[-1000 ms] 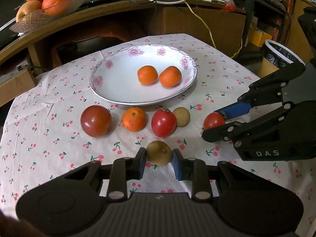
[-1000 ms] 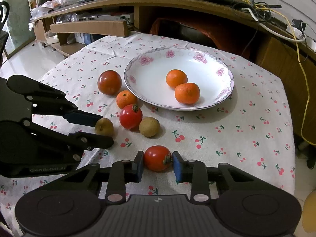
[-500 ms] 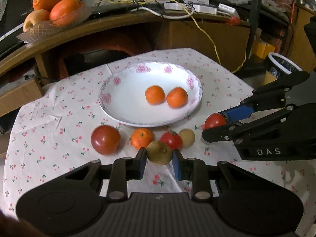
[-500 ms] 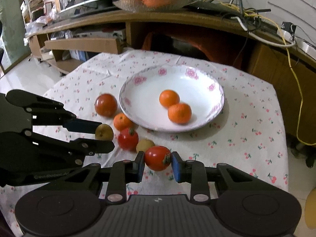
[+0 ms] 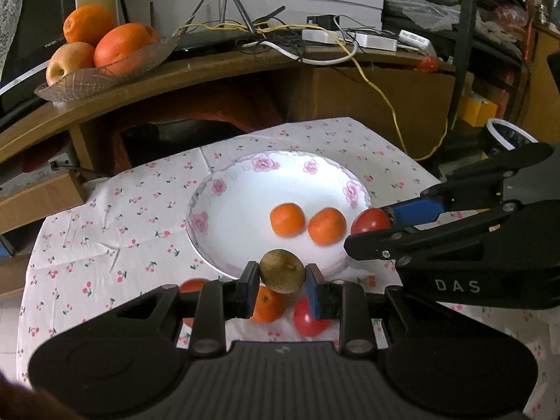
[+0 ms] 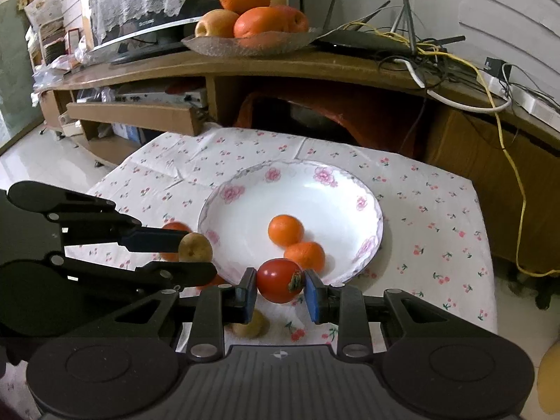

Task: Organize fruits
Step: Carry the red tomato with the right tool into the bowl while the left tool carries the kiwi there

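Nearest, in the left wrist view: left gripper (image 5: 282,283) pinching a brown kiwi-like fruit (image 5: 282,270) between its blue pads, held in the air just short of the plate's near rim. In the right wrist view: right gripper (image 6: 280,289) clamped on a red tomato (image 6: 279,280), likewise airborne at the near edge, stem end turned toward the right pad.

Under both tools, left on the cherry-print tablecloth (image 5: 115,231): an orange mandarin (image 5: 267,303), another tomato (image 5: 308,320), a second brown fruit (image 6: 250,323) and a larger red fruit (image 6: 172,229) — all apparently waiting their turn (partly hidden by the fingers, so exact count uncertain).

Just beyond: floral plate (image 6: 350,189), two mandarins (image 6: 286,230) already resting right of centre, touching or nearly so.

To do this step well — carry each fruit forward past the rim before lowering, aiming for bare white porcelain: brown fruit toward the open left half, tomato near the front right, clear of the mandarins. Lower until close to the surface, then ease the pads apart slowly; round fruit likely to roll on the sloped wall. Keep the two tools staggered to avoid a knock between them.

Farthest back: a glass dish of oranges (image 6: 252,21) on the wooden shelf, cables beside it.
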### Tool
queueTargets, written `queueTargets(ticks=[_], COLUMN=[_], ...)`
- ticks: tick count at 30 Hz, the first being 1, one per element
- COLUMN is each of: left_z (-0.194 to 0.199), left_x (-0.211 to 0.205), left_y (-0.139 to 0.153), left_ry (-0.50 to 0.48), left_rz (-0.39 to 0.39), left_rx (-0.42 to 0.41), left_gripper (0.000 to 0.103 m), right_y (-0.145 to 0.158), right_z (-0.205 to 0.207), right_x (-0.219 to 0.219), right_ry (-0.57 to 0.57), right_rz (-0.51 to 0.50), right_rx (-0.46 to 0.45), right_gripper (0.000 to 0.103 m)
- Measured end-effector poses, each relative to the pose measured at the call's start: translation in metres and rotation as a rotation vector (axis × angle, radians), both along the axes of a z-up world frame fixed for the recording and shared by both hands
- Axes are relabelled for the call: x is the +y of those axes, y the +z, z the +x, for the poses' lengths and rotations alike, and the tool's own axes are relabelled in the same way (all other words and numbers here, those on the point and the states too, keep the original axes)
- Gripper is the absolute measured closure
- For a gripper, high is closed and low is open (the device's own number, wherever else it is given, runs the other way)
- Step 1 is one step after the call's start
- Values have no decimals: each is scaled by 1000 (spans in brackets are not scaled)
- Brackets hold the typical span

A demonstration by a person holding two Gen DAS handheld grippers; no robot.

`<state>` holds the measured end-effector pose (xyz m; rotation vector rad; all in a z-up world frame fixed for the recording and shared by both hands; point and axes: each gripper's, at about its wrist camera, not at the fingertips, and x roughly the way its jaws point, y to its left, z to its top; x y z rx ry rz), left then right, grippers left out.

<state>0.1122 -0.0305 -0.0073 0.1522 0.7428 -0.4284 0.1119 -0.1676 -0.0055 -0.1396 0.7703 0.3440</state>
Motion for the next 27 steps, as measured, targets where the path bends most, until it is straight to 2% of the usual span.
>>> queueTargets(ticks=[17,27], left_z=[33,44], left_x=[-3,-3], left_y=[-19,-24], left_ry=[37,52], left_rz=[13,-3], left_rx=[50,70], left_gripper=[70,69], right_y=[-19,-18], right_z=[30,38], right_x=[-2,-3], right_ry=[-54,-61], right_rz=[25,35], right_rx=[64,52], right_gripper=[74,74])
